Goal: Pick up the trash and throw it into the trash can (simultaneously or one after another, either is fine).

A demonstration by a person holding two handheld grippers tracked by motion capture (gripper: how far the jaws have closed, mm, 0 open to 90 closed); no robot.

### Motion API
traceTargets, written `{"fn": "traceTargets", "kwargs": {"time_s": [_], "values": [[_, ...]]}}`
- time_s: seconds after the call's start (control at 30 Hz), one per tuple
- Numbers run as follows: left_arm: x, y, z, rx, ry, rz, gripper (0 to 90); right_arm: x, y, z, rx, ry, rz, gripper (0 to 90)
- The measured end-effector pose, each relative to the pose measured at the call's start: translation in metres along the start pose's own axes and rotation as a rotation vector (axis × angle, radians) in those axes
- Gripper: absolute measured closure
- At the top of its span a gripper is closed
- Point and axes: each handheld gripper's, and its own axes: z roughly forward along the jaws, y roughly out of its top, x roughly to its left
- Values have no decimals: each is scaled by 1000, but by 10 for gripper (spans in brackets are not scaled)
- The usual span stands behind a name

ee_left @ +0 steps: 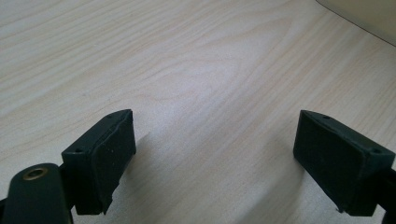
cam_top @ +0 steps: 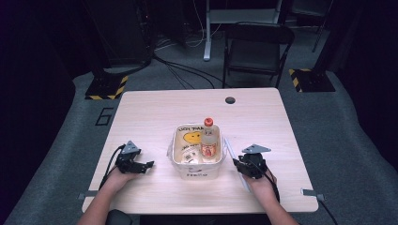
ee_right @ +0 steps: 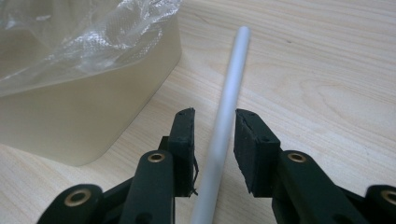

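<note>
In the right gripper view, the right gripper [ee_right: 214, 135] straddles a white rod [ee_right: 223, 126] lying on the wooden table [ee_right: 327, 70], its pads narrowly apart and not clearly pressing it. The rod runs toward 12 o'clock, just beside the cream tub [ee_right: 84, 112] at 10 o'clock. From above, the tub holds a red-capped bottle [cam_top: 208, 138]. At 9 o'clock the left gripper [cam_top: 141, 165] rests spread wide, holding nothing.
</note>
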Motion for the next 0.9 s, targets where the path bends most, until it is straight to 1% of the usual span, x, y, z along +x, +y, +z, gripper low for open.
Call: {"fn": "traceTargets", "kwargs": {"time_s": [0.17, 0.33, 0.47, 0.5, 0.53, 0.57, 0.6, 0.67, 0.7, 0.73, 0.77, 0.83, 0.9], "values": [[0, 0, 0, 0, 0, 0, 128, 1, -3, 2, 9, -7, 5, 705], [0, 0, 0, 0, 0, 0, 128, 1, -5, 6, 16, -22, -20, 721], [0, 0, 0, 0, 0, 0, 128, 3, -7, 8, 31, -24, -18, 734], [0, 0, 0, 0, 0, 0, 128, 2, -8, 9, 31, -24, -28, 744], [0, 0, 0, 0, 0, -1, 128, 3, -8, 10, 38, -27, -28, 748], [0, 0, 0, 0, 0, 0, 128, 5, -8, 11, 44, -32, -21, 753], [0, 0, 0, 0, 0, 0, 128, 5, -9, 12, 47, -32, -33, 757], [0, 0, 0, 0, 0, 0, 128, 5, -10, 14, 59, -39, -43, 762], [0, 0, 0, 0, 0, 0, 128, 7, -10, 16, 63, -43, -28, 765], [0, 0, 0, 0, 0, 0, 128, 8, -10, 17, 78, -45, -26, 771], [0, 0, 0, 0, 0, 0, 128, 9, -11, 18, 78, -43, -32, 776], [0, 0, 0, 0, -1, 0, 128, 10, -11, 19, 74, -54, -46, 779], [0, 0, 0, 0, 0, 0, 128, 11, -10, 19, 75, -58, -50, 783]]}}
